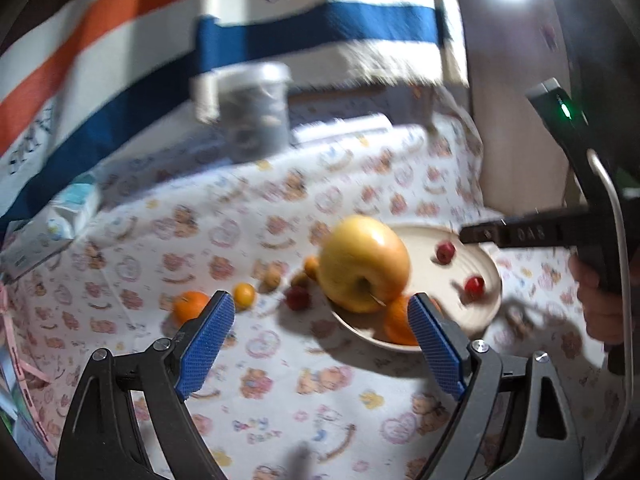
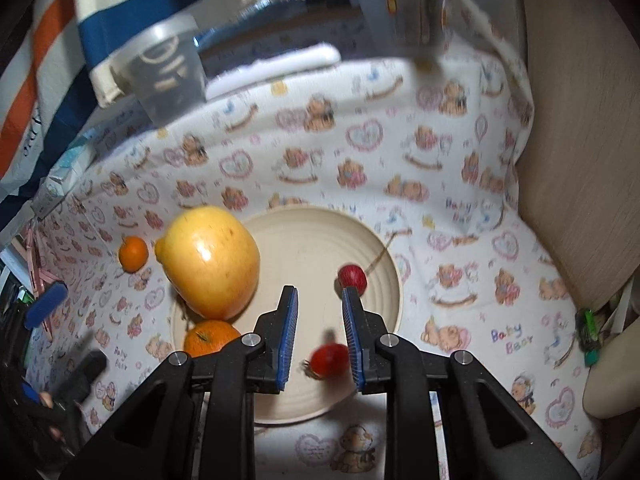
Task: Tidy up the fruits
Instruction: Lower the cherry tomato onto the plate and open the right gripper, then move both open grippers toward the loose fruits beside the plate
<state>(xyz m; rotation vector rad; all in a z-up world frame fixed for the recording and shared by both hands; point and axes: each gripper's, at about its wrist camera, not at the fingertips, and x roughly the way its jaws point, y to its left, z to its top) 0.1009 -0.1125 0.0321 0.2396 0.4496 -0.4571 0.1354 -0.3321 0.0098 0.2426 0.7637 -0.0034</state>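
Note:
A cream plate (image 1: 490, 276) (image 2: 320, 240) lies on the bear-print cloth. It holds a big yellow apple (image 1: 364, 264) (image 2: 212, 260), an orange (image 1: 396, 322) (image 2: 210, 338) and two small red fruits (image 1: 445, 252) (image 1: 475, 285) (image 2: 352, 276) (image 2: 329, 360). Left of the plate on the cloth lie an orange (image 1: 189, 306) (image 2: 133, 253), a small yellow fruit (image 1: 244, 295), a dark red fruit (image 1: 298, 298) and some brownish small fruits (image 1: 271, 279). My left gripper (image 1: 320, 312) is open and empty, near the plate's front-left. My right gripper (image 2: 319, 300) (image 1: 480, 234) is open above the plate, one red fruit below its jaws.
A grey lidded tub (image 1: 252, 108) (image 2: 166, 68) stands at the back of the table beside a striped cloth (image 1: 120, 60). A tissue pack (image 1: 74, 204) lies at the left edge. A beige chair (image 2: 580, 140) stands on the right.

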